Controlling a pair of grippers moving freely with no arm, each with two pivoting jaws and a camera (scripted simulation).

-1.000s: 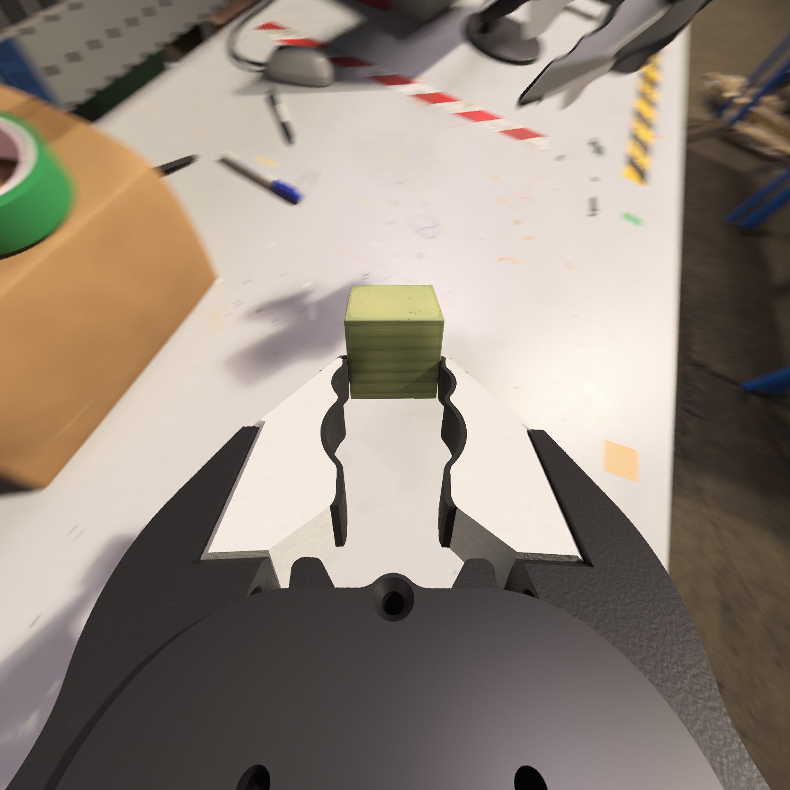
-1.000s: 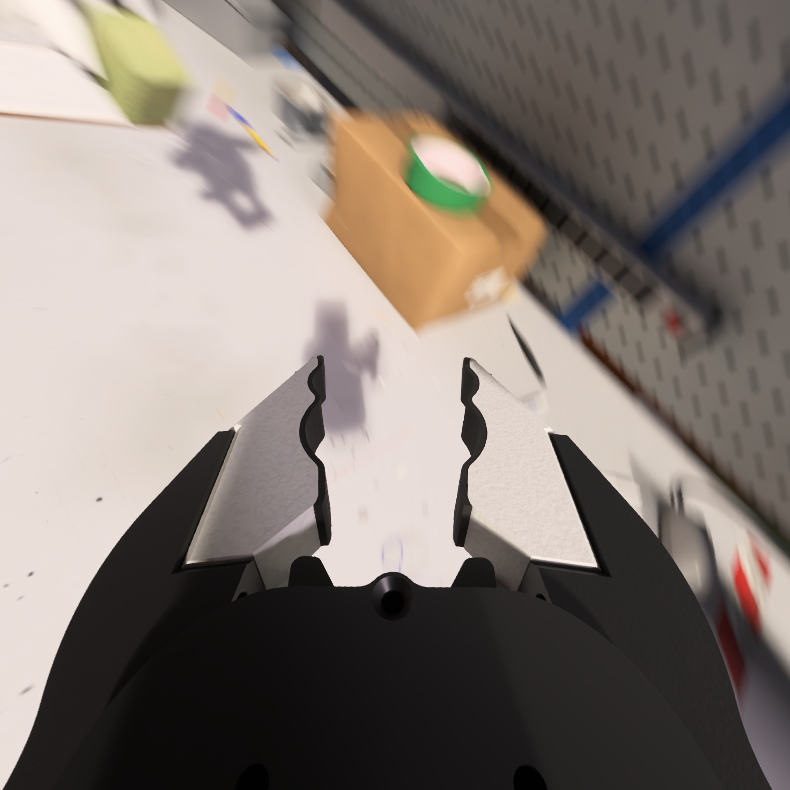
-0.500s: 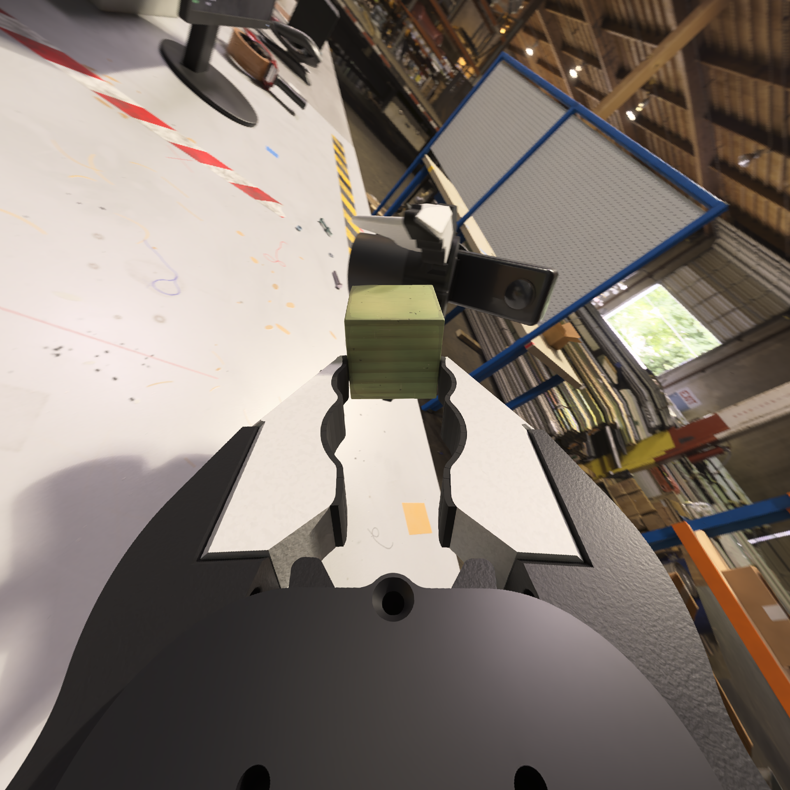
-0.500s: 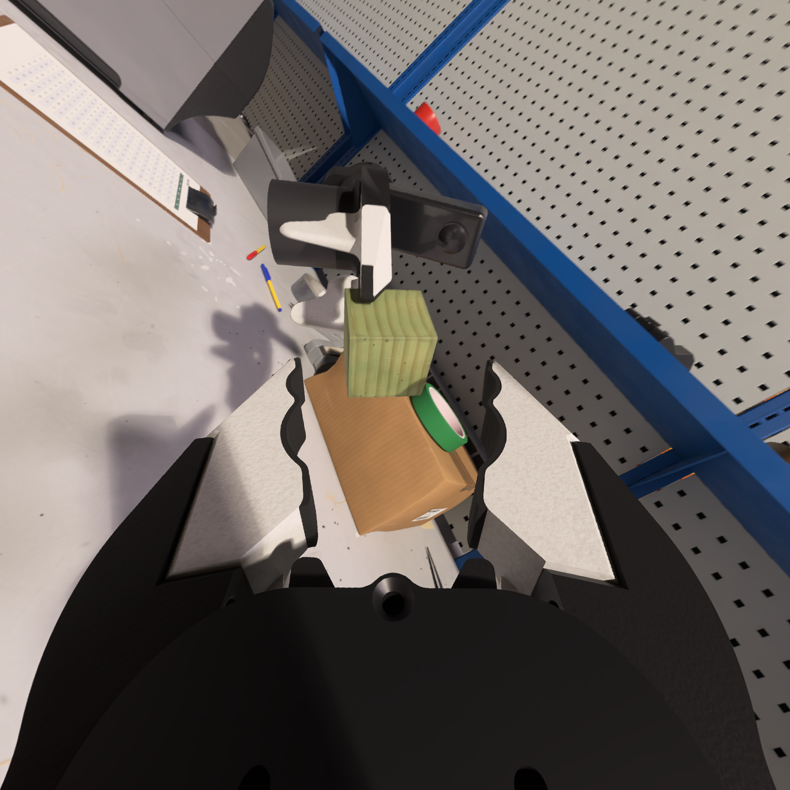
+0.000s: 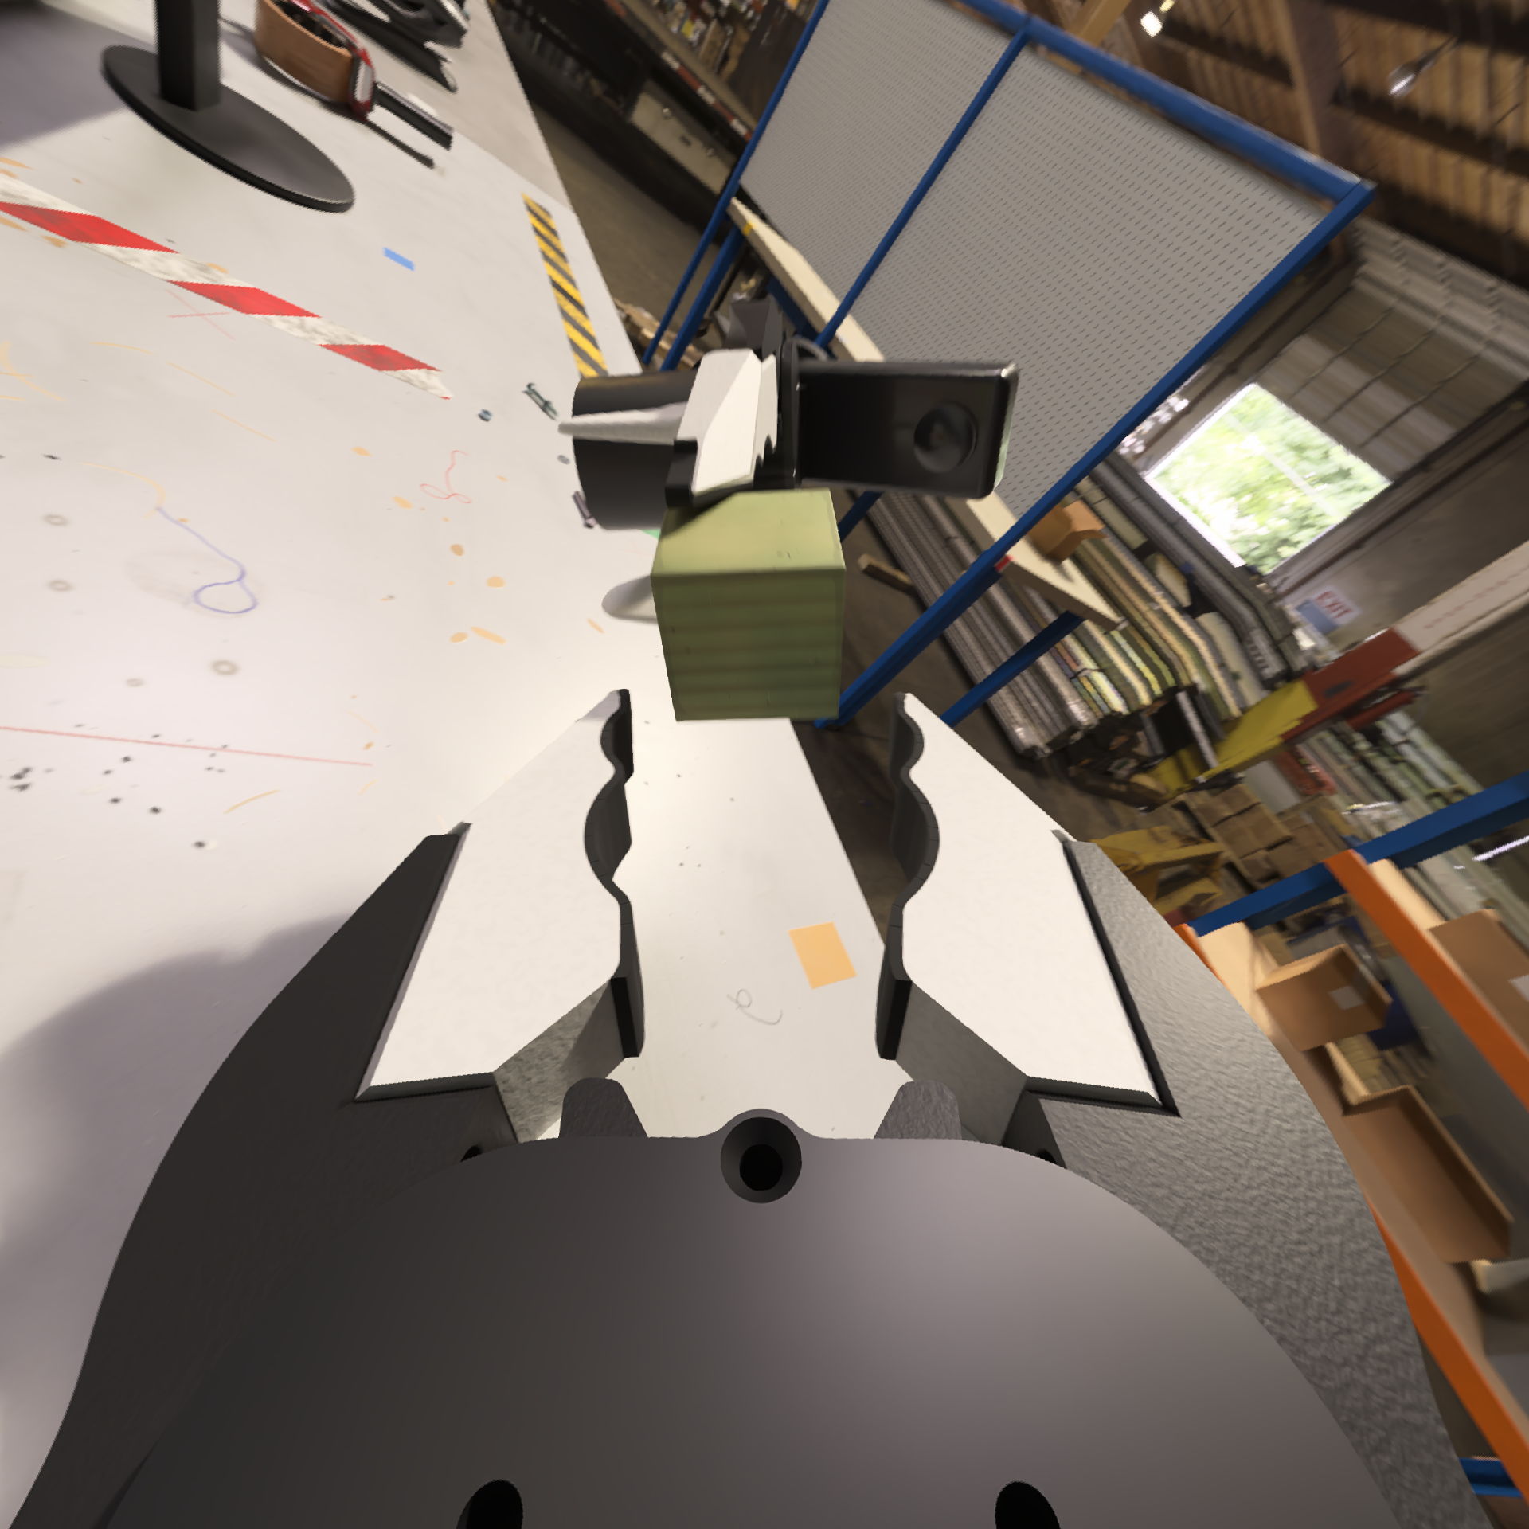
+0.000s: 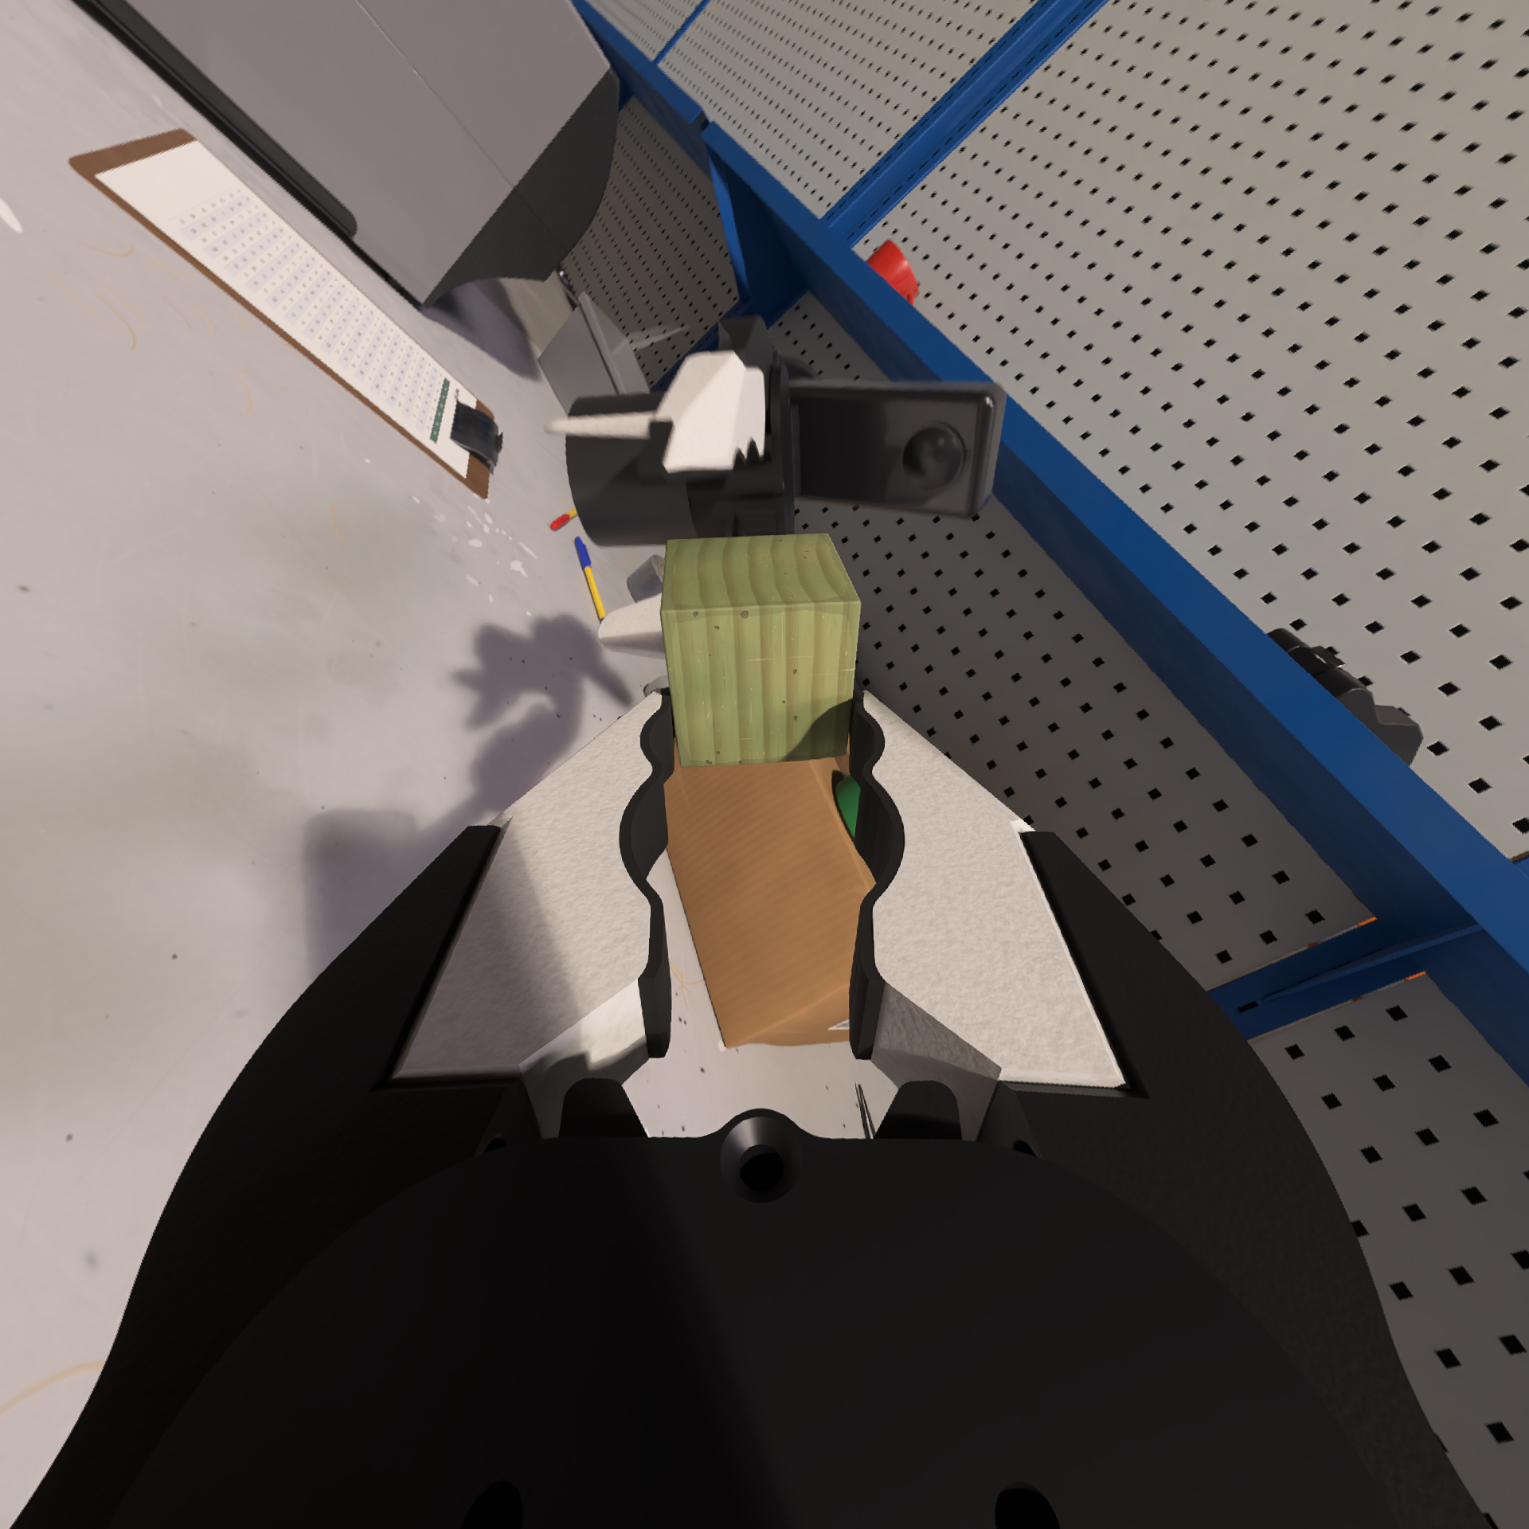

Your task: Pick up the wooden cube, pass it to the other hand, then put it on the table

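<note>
The wooden cube [image 6: 757,654], greenish with grain lines, is in the air above the white table [image 5: 207,745]. My right gripper [image 6: 759,718] is shut on it, with the fingertips pressing its two sides. My left gripper [image 5: 761,711] is open, and the cube [image 5: 749,612] hangs just beyond its fingertips with a gap on each side. In the left wrist view the right gripper's black body [image 5: 629,463] shows behind the cube. In the right wrist view the left gripper's body [image 6: 637,480] shows beyond the cube with its white fingers [image 6: 711,405] spread.
A cardboard box [image 6: 761,893] with a green tape roll [image 6: 845,802] lies below the cube. A clipboard [image 6: 273,273], pens [image 6: 589,579] and a grey machine [image 6: 397,124] sit by the blue-framed pegboard [image 6: 1158,331]. A monitor base [image 5: 232,141] and red-white tape [image 5: 248,298] lie far left.
My right gripper has moved in and closed on the cube. My left gripper has opened and let go, and the cube now sits slightly beyond its fingertips.
</note>
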